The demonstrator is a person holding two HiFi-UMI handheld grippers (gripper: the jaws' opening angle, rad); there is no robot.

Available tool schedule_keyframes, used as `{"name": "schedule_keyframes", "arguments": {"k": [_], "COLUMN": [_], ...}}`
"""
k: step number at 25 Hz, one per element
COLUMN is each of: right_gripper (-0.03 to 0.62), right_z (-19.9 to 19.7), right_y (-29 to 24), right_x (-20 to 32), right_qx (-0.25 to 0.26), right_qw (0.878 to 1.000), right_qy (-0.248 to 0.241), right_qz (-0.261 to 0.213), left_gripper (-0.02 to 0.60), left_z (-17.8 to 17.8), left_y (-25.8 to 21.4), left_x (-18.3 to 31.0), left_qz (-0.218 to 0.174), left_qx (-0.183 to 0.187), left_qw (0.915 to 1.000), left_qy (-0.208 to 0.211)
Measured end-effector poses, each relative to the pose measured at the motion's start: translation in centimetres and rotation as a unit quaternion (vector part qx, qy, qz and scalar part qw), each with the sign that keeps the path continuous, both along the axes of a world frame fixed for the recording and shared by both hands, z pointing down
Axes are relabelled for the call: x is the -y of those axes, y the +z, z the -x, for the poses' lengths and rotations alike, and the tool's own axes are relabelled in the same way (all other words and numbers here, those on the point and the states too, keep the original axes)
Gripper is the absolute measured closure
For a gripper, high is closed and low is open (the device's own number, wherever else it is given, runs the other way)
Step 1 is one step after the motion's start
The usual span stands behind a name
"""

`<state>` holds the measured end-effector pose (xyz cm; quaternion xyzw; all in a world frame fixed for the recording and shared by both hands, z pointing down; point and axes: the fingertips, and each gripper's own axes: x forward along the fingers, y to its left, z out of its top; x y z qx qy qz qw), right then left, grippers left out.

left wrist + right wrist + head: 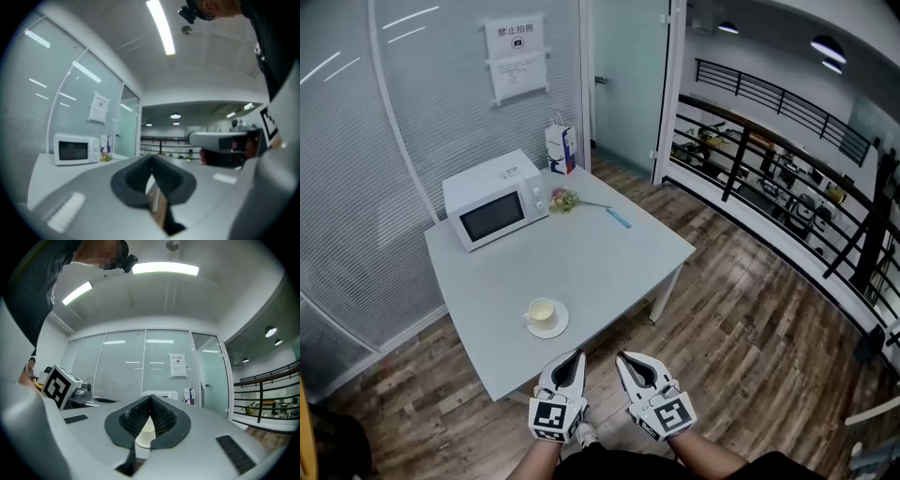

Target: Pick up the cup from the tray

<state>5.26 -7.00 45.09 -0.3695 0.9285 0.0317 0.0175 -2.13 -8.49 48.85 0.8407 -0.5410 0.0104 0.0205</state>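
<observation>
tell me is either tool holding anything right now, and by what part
Nothing is held. The left tool and the right tool are both shut and empty, short of the table. The cup sits on its saucer.

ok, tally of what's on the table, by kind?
microwave: 1
cup: 1
saucer: 1
blue-and-white bag: 1
flower sprig: 1
blue stick, maybe a pen: 1
Total: 6
</observation>
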Motion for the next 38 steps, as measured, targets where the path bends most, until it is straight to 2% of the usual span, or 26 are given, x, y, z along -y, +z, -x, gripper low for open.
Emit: {"name": "schedule_keyframes", "arguments": {"k": [9, 17, 26, 33, 38], "right_gripper": [0.605, 0.605, 0.605, 0.605, 0.605], "right_z": [6.1, 7.6, 8.3, 8.6, 8.5], "right_y": [0.0, 0.2, 0.4, 0.0, 0.7], "right_x": [4.5, 6.5, 10.5, 15.8, 19.7], "right_qx": [-0.013, -0.012, -0.014, -0.008, -0.004], "right_qw": [1.0, 1.0, 1.0, 0.998, 0.996], "right_qy": [-0.007, 0.005, -0.015, -0.062, -0.092], "right_qz": [-0.005, -0.004, -0.006, -0.016, -0.009], "left_gripper": [0.577, 0.577, 0.577, 0.577, 0.577], "left_z": [5.9, 8.6, 9.1, 9.4, 9.4], "left_y": [0.5, 0.3, 1.3, 1.1, 1.8], "left_x": [4.4, 6.4, 9.3, 13.6, 16.4], "left_qz": [0.007, 0.005, 0.017, 0.015, 0.028], "left_qx": [-0.001, -0.001, 0.001, 0.012, 0.014], "left_qw": [1.0, 1.0, 0.9995, 0.9972, 0.994], "left_qy": [-0.004, -0.005, -0.026, -0.073, -0.104]}}
